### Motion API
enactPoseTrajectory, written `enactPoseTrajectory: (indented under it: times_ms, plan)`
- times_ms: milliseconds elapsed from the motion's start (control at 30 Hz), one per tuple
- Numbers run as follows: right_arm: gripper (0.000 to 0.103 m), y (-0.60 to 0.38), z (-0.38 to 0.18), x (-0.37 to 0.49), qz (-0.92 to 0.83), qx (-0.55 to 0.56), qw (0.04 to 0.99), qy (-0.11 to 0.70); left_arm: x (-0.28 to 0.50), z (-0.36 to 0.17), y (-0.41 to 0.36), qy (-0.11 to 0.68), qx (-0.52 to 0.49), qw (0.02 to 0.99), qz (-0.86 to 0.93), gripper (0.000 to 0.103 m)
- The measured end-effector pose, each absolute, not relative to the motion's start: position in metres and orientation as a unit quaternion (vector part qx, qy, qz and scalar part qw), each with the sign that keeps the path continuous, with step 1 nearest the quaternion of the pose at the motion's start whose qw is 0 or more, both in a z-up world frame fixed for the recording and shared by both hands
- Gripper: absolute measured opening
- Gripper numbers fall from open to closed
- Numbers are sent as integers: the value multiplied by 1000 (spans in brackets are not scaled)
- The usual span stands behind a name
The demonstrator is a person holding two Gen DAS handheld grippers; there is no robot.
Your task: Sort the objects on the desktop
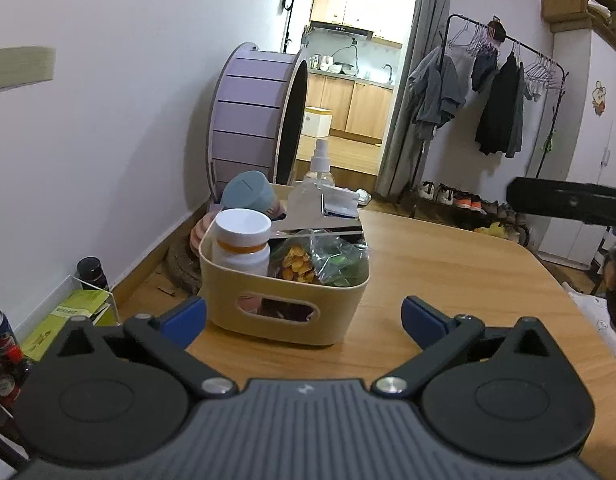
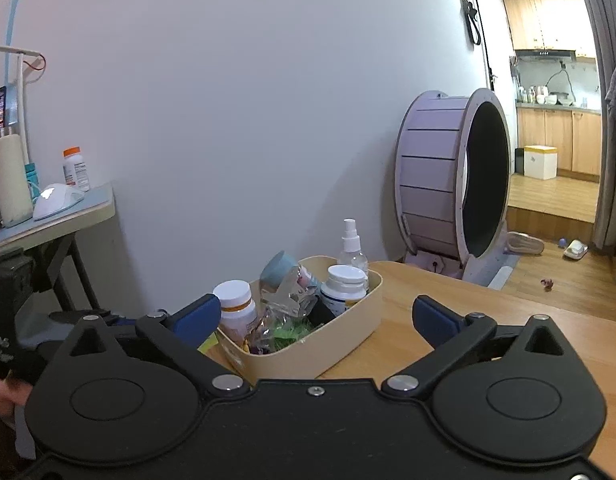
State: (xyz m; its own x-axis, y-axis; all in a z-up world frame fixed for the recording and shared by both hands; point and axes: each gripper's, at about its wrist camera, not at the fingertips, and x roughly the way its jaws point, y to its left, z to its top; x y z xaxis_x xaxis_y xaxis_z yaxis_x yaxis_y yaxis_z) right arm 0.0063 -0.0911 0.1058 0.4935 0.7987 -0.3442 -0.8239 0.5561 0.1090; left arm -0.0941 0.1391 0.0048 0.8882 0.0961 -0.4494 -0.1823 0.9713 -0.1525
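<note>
On wooden table (image 1: 447, 264): beige bin (image 1: 284, 304) full. L gripper (image 1: 304, 320) and R gripper (image 2: 315, 316) both spread wide, nothing between pads. L view only: snack bag (image 1: 300, 266), clothes rack (image 1: 507, 80). R view only: 2nd pill bottle (image 2: 345, 288), side desk w/ mouse (image 2: 58, 200).

The left gripper (image 1: 304, 322) has a ribbed grey body, black linkage arms with silver screws, round black discs at each side and blue fingertips (image 1: 186, 320). The right gripper (image 2: 315, 320) is alike but with a smooth black body, one small screw at its centre and blue fingertips (image 2: 435, 320).
</note>
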Motion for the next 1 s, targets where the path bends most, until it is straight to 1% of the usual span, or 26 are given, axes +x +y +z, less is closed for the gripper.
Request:
enactPoseTrajectory:
  times_ms: [233, 400, 533, 733, 1000]
  plan:
    - [103, -78, 121, 1, 475, -83, 854, 196, -97, 12, 136, 238, -96, 964, 76, 103]
    - [103, -79, 120, -5, 481, -108, 845, 206, -101, 21, 137, 247, -107, 960, 83, 103]
    - [103, -81, 121, -2, 486, -101, 841, 216, -102, 26, 137, 261, -96, 955, 102, 103]
    - [103, -84, 125, -4, 485, -104, 844, 206, -102, 41, 136, 297, -79, 943, 127, 103]
    - [103, -84, 130, -2, 488, -101, 843, 200, -99, 68, 132, 317, -50, 937, 138, 103]
